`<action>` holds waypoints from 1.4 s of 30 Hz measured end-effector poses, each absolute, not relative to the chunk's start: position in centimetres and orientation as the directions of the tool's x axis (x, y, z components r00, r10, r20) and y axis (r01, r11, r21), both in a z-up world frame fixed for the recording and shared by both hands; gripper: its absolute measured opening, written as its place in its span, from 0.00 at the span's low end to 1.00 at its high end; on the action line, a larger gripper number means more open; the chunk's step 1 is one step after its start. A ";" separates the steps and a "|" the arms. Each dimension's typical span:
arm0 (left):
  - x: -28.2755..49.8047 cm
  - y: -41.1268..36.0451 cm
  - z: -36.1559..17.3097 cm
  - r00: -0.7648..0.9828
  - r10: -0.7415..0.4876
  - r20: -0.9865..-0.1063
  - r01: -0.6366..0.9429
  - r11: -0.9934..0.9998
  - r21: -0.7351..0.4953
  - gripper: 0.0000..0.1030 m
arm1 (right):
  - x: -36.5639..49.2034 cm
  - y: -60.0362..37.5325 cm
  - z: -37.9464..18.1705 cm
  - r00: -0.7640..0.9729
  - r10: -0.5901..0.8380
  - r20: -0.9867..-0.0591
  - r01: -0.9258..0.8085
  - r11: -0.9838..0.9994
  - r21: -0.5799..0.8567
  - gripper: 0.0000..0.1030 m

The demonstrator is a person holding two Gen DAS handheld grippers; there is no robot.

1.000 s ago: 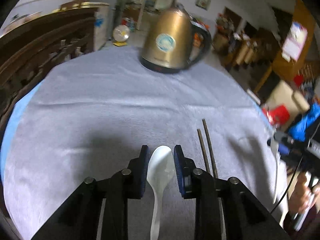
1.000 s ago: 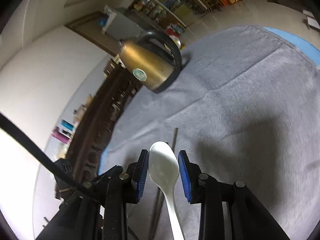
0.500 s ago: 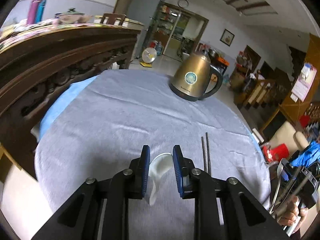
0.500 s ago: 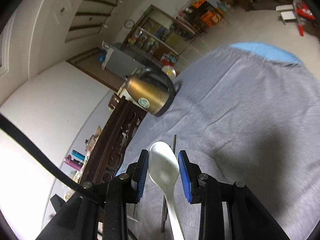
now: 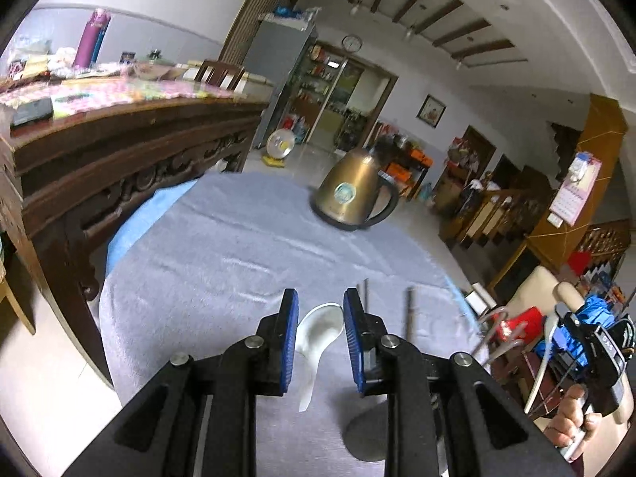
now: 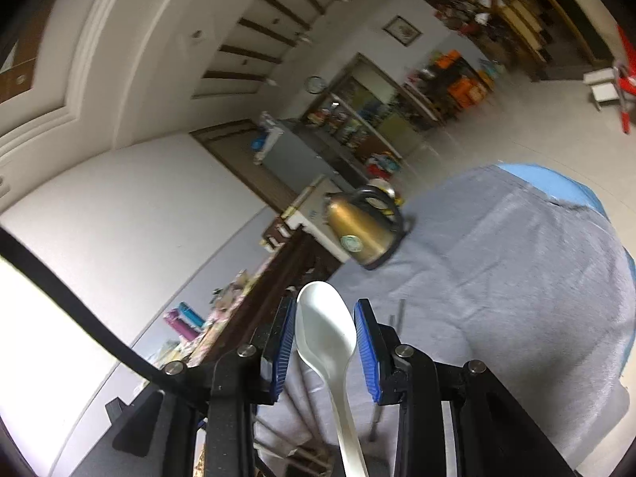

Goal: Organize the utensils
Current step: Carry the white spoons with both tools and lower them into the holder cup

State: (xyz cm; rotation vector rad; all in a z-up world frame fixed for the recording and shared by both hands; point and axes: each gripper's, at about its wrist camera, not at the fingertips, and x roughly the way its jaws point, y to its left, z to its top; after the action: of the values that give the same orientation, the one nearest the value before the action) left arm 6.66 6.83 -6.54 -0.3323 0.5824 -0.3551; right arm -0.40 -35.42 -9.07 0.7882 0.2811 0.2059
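Left gripper [image 5: 320,314] held a white spoon [image 5: 318,332] sideways between its pads, low centre. Right gripper [image 6: 325,328] clamped a second white spoon [image 6: 326,334], bowl up. Only the left view showed both chopsticks [image 5: 409,312] on the grey cloth [image 5: 238,262] and the person's hand [image 5: 572,417] lower right. Kettle [image 5: 351,194] stood beyond.

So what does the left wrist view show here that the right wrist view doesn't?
Only the left wrist view: the left gripper around a white spoon turned on its side, and the right hand at the frame edge. Only the right wrist view: the right gripper holding a second white spoon, bowl facing the camera. Both: the gold kettle on the grey tablecloth, and the dark chopsticks.
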 end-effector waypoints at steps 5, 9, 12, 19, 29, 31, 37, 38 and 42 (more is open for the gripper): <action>4.8 6.0 -4.3 0.777 -0.472 -0.417 0.300 0.860 -0.414 0.23 | -0.9 -32.8 -7.2 0.936 0.328 -0.126 -0.154 0.705 0.692 0.32; 3.7 5.1 -3.0 0.767 -0.520 -0.377 0.359 0.834 -0.420 0.23 | -0.4 -30.5 -6.5 0.922 0.372 -0.111 -0.204 0.707 0.677 0.32; 3.3 4.5 -2.5 0.753 -0.552 -0.359 0.391 0.814 -0.430 0.23 | 0.5 -28.8 -6.6 0.909 0.401 -0.109 -0.231 0.706 0.669 0.32; 3.0 3.3 -2.6 0.745 -0.567 -0.351 0.411 0.805 -0.428 0.23 | 3.5 -25.3 -8.2 0.892 0.433 -0.132 -0.254 0.720 0.646 0.32; 3.0 2.2 -3.2 0.752 -0.567 -0.337 0.420 0.806 -0.417 0.23 | 5.4 -23.1 -11.0 0.904 0.387 -0.184 -0.212 0.778 0.592 0.32; 2.7 2.0 -3.3 0.751 -0.572 -0.331 0.426 0.802 -0.419 0.23 | 5.3 -23.0 -11.4 0.907 0.376 -0.188 -0.204 0.785 0.585 0.32; 2.5 1.0 -4.5 0.746 -0.579 -0.330 0.430 0.796 -0.426 0.23 | 4.9 -23.2 -11.8 0.916 0.354 -0.189 -0.184 0.789 0.586 0.32; 2.4 0.9 -4.7 0.747 -0.578 -0.330 0.428 0.797 -0.427 0.23 | 4.8 -23.3 -11.8 0.917 0.351 -0.189 -0.182 0.791 0.584 0.32; 2.3 0.4 -5.3 0.751 -0.572 -0.331 0.423 0.801 -0.424 0.23 | 4.5 -23.3 -12.0 0.922 0.336 -0.191 -0.172 0.800 0.575 0.32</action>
State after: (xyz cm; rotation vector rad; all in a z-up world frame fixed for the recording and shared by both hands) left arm 2.34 0.43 -5.28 -0.3356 0.4677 -0.5545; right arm 4.51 -23.30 -12.03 0.5845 0.2925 0.2767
